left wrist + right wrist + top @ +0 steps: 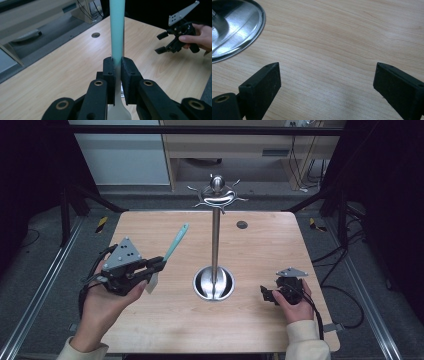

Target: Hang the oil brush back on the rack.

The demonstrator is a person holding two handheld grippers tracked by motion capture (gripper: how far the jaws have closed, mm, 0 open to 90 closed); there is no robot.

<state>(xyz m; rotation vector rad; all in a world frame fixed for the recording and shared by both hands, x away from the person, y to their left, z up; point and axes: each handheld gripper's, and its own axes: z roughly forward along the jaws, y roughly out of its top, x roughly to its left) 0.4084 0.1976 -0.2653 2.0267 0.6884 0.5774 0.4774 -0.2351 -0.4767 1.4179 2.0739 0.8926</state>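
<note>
high view: we logged the left gripper clamping a teal utensil, handle slanting up toward the hook stand just to its right. left gripper view: jaws pinched its neck. right gripper view: jaws wide, empty, over the table.

**Stand blocks the middle, both sides open**

A steel stand rises at desk centre, its round base toward 6 o'clock and hooked top overhanging 12. The left tool sits at 9 o'clock, pinching a teal spatula that slants toward 12, leaving a narrow gap to the pole. The right tool, jaws apart, sits at 4 o'clock just beside the base. Bare wood spreads from 1 to 3 and along 6.
</note>
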